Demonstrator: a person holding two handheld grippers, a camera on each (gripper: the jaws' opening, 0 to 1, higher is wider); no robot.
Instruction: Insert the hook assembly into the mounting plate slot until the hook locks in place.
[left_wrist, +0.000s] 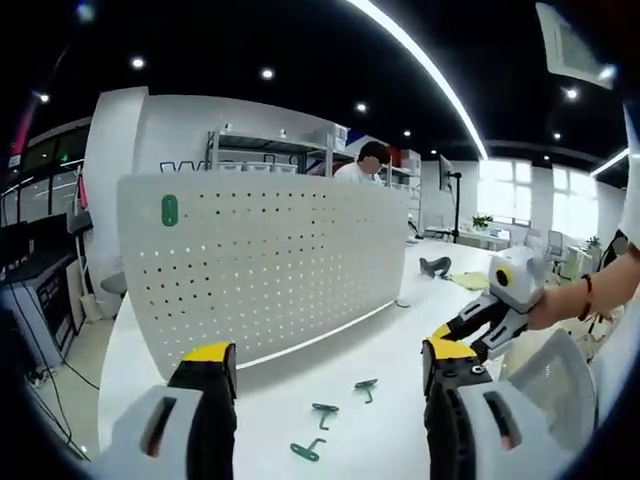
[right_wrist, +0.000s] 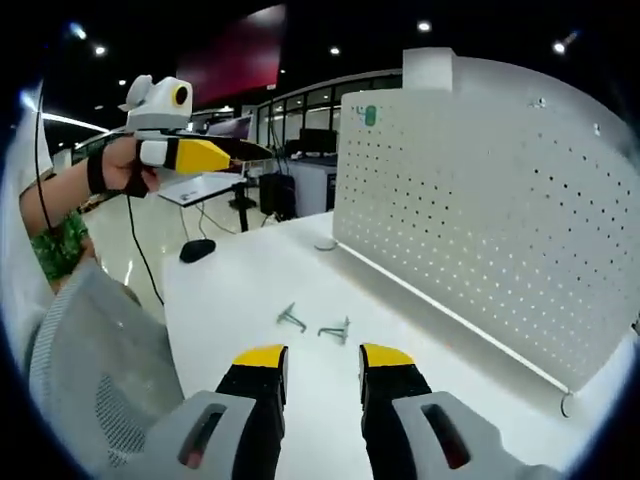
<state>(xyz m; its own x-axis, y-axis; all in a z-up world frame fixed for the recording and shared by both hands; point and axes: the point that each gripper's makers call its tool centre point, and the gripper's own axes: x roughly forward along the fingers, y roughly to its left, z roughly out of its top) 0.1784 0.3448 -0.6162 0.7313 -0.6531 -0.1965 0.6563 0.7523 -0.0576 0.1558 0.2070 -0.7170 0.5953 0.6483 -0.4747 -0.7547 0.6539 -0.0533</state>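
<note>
Looking along the left gripper (left_wrist: 325, 365), its two yellow-tipped jaws stand wide apart with nothing between them, above the white table (left_wrist: 390, 345). Three green hooks (left_wrist: 323, 410) lie loose on the table, in front of the foot of the pegboard (left_wrist: 260, 260), none touching it. The pegboard stands upright along the table's far side; a small green label (left_wrist: 169, 210) sits near its upper corner, writing too small to read. The right gripper (left_wrist: 490, 315) enters from the right, held in a hand (left_wrist: 560, 305). A person sits behind the pegboard, by shelving.

Right gripper view: the right gripper (right_wrist: 322, 362) holds its jaws a narrow gap apart, gripping nothing. Two hooks (right_wrist: 335, 329) show here, grey-green, lying near each other out in the middle of the table (right_wrist: 240, 280). The pegboard (right_wrist: 490, 200) rises on the right, with its green label (right_wrist: 370, 116) unreadable. The left gripper (right_wrist: 215, 153) is up at left in a hand (right_wrist: 120, 165); I cannot tell its opening from this side. A black mouse (right_wrist: 197, 250) lies at the table's far edge.
</note>
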